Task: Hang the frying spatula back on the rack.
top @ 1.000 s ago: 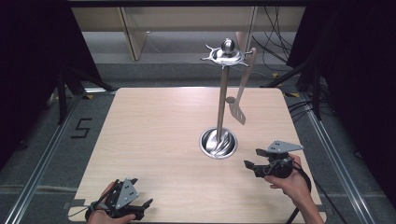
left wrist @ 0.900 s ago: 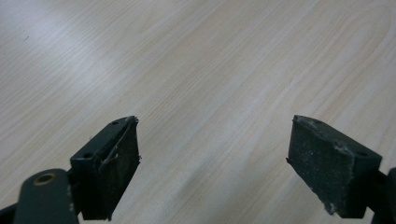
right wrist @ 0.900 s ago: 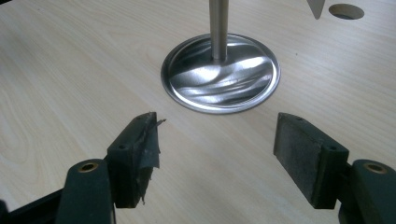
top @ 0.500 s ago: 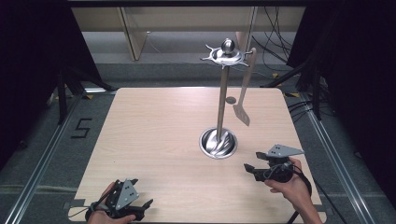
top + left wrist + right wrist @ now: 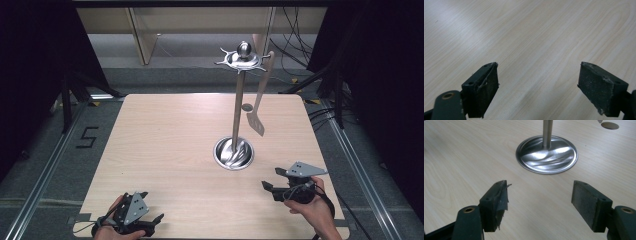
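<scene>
A metal utensil stand (image 5: 235, 150) rises from the middle of a pale wooden table (image 5: 165, 145), and a flat steel spatula (image 5: 259, 105) hangs from a hook on its crown, to the right of the pole and clear of the tabletop. Both claws rest near the table's front edge with jaws spread wide and empty: the left gripper (image 5: 131, 220) at the near left, the right gripper (image 5: 285, 187) just in front of the stand's dish-shaped base. The spatula looks stiff, light and slippery, so pinching its narrow handle across the flat faces seems the surest hold.
</scene>
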Motion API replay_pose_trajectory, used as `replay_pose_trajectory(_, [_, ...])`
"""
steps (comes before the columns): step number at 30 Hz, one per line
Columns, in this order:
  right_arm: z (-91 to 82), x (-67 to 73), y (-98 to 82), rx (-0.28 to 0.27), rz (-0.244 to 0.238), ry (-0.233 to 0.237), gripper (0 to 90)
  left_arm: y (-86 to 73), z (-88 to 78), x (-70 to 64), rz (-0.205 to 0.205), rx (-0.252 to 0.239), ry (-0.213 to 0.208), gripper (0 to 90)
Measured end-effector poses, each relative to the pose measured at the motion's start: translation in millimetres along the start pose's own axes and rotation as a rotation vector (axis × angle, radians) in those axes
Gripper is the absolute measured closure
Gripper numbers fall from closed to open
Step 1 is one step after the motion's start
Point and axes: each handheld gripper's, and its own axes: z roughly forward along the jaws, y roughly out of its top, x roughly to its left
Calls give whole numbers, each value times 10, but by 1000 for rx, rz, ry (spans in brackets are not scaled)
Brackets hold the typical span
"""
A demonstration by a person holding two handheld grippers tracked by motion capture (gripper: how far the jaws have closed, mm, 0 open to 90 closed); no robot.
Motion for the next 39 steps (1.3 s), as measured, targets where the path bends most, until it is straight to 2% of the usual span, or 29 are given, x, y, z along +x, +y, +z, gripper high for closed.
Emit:
replay_pose_trajectory(1, [1,-6,-15,-17,-12,-11,302,0,-1,1,-1,0,0,159])
replay_pose_trajectory(2, [-16,13,-29,1,11,-6,302,0,0,3,-1,0,0,159])
replay_pose_trajectory(3, [-25,21,-48,-7,19,-11,302,-1,0,3,-2,1,0,159])
replay_pose_trajectory(6, [-35,0,-81,-21,4,-5,302,0,-6,7,6,6,2,159])
replay_pose_trajectory(7, [-40,24,-94,-20,27,-6,301,2,-17,16,21,20,-3,159])
replay_pose_trajectory(12, [-67,26,-150,-17,42,-7,291,3,-20,22,26,21,0,159])
replay_pose_trajectory(13, [-65,6,-159,-24,23,-10,287,1,0,6,-3,-5,6,159])
replay_pose_trajectory(16, [-64,4,-187,-45,36,-25,236,1,-1,9,5,1,7,159])
replay_pose_trajectory(17, [-68,19,-198,-41,58,-35,190,0,-2,5,-1,-2,8,159])
replay_pose_trajectory(18, [-57,4,-204,-52,57,-39,163,1,-8,5,-1,0,2,159])
replay_pose_trajectory(19, [-56,27,-211,-46,84,-46,164,2,-1,9,6,0,9,159])
replay_pose_trajectory(21, [-73,44,-221,-41,95,-47,163,1,-2,1,-3,-6,1,159])
replay_pose_trajectory(22, [-68,26,-224,-60,63,-51,161,1,-3,1,-4,-6,1,159])
replay_pose_trajectory(23, [-69,29,-228,-66,65,-41,160,1,-3,1,-5,-5,1,159])
replay_pose_trajectory(24, [-77,34,-231,-61,62,-53,159,0,-2,1,-4,-5,1,159])
replay_pose_trajectory(25, [-92,61,-238,-56,83,-47,159,1,-3,4,0,-2,2,159])
replay_pose_trajectory(26, [-89,73,-247,-64,85,-46,159,2,-5,6,1,-1,2,159])
replay_pose_trajectory(27, [-96,58,-256,-58,59,-47,159,3,-9,6,4,-1,6,159])
replay_pose_trajectory(29, [-106,92,-282,-63,94,-52,159,2,-9,5,3,-1,6,159])
replay_pose_trajectory(30, [-117,77,-293,-57,80,-49,159,1,-4,3,0,-1,2,159])
replay_pose_trajectory(31, [-116,99,-308,-65,103,-53,159,1,-2,2,-1,-1,2,159])
replay_pose_trajectory(32, [-123,96,-319,-57,102,-50,159,1,-3,2,0,-1,2,159])
replay_pose_trajectory(33, [-118,65,-330,-64,72,-51,159,2,-3,3,0,-2,1,159])
replay_pose_trajectory(34, [-134,58,-337,-56,76,-60,159,2,-4,5,1,-2,2,159])
replay_pose_trajectory(35, [-149,85,-347,-51,113,-57,159,2,-8,7,3,-2,5,159])
replay_pose_trajectory(36, [-151,52,-353,-56,88,-57,159,1,-10,7,2,-3,5,159])
replay_pose_trajectory(37, [-157,70,-361,-52,113,-60,159,-1,-5,7,0,-4,3,159])
replay_pose_trajectory(38, [-148,47,-371,-65,87,-73,159,0,-7,7,3,-3,5,159])
replay_pose_trajectory(39, [-158,65,-377,-61,102,-70,159,1,-9,6,4,-2,5,159])
